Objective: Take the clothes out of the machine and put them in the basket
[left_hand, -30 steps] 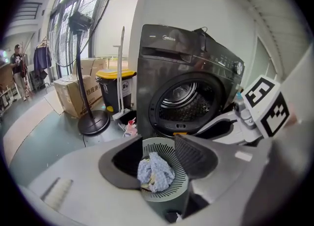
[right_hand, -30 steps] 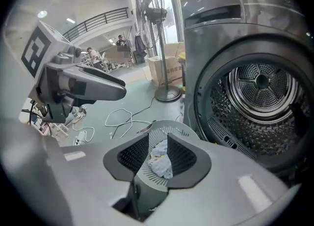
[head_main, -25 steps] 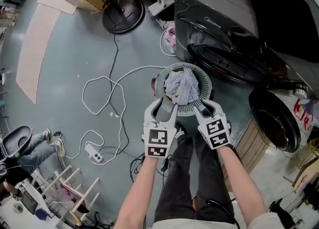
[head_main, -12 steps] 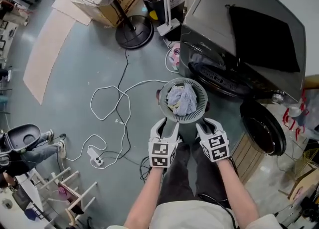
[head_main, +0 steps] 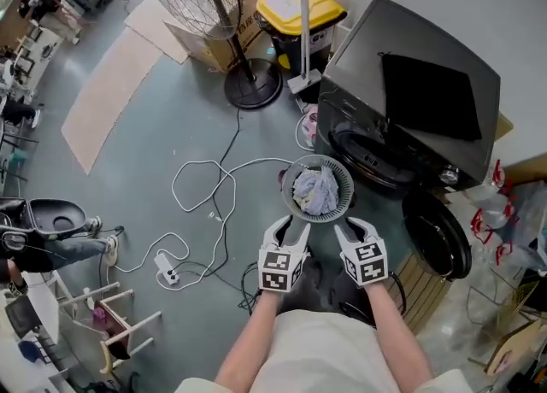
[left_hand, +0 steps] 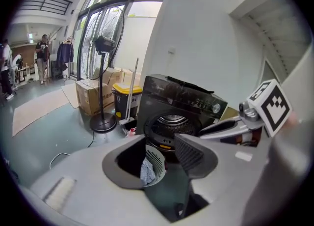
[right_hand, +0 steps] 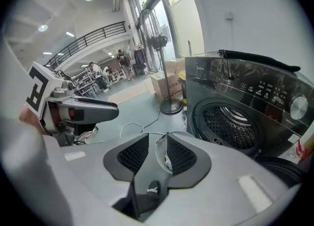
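Cable (head_main: 174,188), white and looped, lies on the floor (head_main: 128,169) well to the left of the left gripper's fingers, with a power strip (head_main: 167,268) near its lower end. Further beyond those fingers stand a fan (head_main: 254,92) on a round black base, a cardboard box (head_main: 218,37) and a yellow-lidded bin (head_main: 299,8). The bin's lid is closed, so its contents cannot be seen.

The left gripper (left_hand: 159,154) hangs in the air with its fingers (left_hand: 189,154) released and well apart, nothing pressed between the pads. Through the gap, its own view shows the basket far below.

That basket (head_main: 345,186), round and grey with ribbed walls, stands on the floor just past both sets of fingertips and between them in the head view, in front of the machine. It holds the clothes (head_main: 318,192), a crumpled pale blue and white bundle that fills most of it.

The right gripper (right_hand: 157,151) is also held up, its fingers (right_hand: 132,154) released with a narrower gap and nothing clamped. A slice of the basket rim shows beyond them.

Ahead and right of the right fingers sits the washing machine (head_main: 359,58), dark grey. Its drum (right_hand: 230,122) shows perforated metal. The round door (head_main: 438,233) hangs swung open, to the right of those fingers.
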Action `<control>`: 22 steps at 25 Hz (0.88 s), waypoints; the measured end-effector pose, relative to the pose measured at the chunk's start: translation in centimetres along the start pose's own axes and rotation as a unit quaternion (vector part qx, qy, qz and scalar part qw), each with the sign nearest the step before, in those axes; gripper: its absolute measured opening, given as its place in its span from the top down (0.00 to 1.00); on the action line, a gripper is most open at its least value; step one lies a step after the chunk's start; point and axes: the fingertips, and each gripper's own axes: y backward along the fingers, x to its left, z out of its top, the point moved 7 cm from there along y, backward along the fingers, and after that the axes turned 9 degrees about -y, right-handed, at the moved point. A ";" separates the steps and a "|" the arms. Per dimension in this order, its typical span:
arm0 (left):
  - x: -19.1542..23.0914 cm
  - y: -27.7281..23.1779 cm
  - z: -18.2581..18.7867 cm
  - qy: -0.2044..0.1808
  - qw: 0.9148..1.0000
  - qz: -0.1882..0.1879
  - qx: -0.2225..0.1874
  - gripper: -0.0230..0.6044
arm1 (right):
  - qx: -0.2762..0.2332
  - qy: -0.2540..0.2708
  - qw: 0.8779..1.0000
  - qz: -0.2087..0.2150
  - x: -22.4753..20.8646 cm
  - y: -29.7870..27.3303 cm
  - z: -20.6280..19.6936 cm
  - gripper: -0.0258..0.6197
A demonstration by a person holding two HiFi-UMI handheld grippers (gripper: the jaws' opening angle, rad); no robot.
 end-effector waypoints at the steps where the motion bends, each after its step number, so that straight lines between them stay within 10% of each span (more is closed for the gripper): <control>1: -0.4 0.6 0.1 0.001 1.000 0.005 -0.003 0.59 | -0.007 0.004 1.000 0.005 0.4 0.5 0.0 0.82; 22: -14.9 11.1 -0.5 -0.009 0.997 0.075 -0.019 0.64 | -0.068 0.076 0.992 0.075 -0.5 16.1 -5.5 0.82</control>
